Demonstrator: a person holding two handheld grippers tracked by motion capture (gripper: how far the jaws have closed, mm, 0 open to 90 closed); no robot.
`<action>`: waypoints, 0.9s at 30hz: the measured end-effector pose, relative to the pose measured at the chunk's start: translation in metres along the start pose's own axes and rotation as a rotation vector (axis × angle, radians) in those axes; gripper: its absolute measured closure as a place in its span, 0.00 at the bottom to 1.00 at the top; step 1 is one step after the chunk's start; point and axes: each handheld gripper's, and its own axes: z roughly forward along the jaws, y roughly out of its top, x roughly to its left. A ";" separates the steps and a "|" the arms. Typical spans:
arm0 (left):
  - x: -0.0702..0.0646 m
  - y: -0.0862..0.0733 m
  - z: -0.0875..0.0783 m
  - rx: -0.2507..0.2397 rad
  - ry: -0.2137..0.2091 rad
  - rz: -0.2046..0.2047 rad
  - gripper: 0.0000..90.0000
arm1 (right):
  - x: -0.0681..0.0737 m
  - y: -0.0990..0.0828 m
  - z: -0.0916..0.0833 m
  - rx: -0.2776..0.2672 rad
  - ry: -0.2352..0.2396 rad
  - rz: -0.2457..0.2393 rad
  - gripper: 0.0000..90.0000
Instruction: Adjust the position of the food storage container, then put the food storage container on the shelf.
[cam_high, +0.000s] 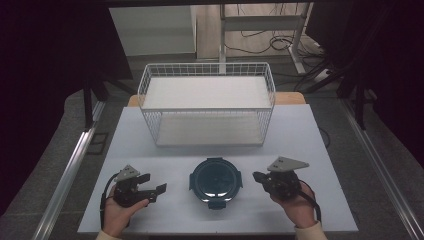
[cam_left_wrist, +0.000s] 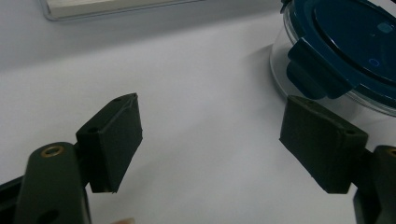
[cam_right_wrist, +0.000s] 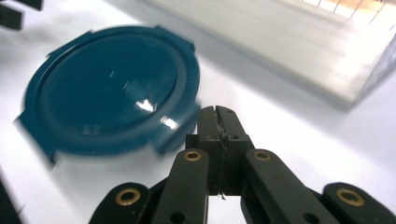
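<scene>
Resting on white table (cam_high: 310, 130), from left to right:
Left gripper (cam_high: 155, 191): held in left hand (cam_high: 119, 212), jaws spread wide, nothing between them, pointing toward container, apart from it.
Left pads (cam_left_wrist: 114, 144): above bare table, container's side latch (cam_left_wrist: 310, 70) just beyond far pad.
Container (cam_high: 215, 181): round, clear-walled, dark blue clip-on lid, sitting between both grippers, near table's front edge.
Wire basket (cam_high: 207, 102): white, behind container, well apart.
Right gripper (cam_high: 256, 176): held in right hand (cam_high: 297, 205), jaws pressed together, empty, tips just beside lid's rim (cam_right_wrist: 180, 123).
</scene>
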 end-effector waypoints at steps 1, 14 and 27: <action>0.000 0.000 0.000 0.000 0.001 0.001 0.22 | 0.000 0.000 0.000 0.000 0.000 0.000 0.90; -0.003 0.002 -0.002 -0.011 -0.035 -0.001 0.22 | -0.015 -0.023 -0.005 -0.054 -0.002 0.161 0.29; -0.010 0.008 -0.008 -0.031 -0.088 -0.009 0.21 | -0.013 -0.022 -0.002 -0.065 0.049 0.226 0.19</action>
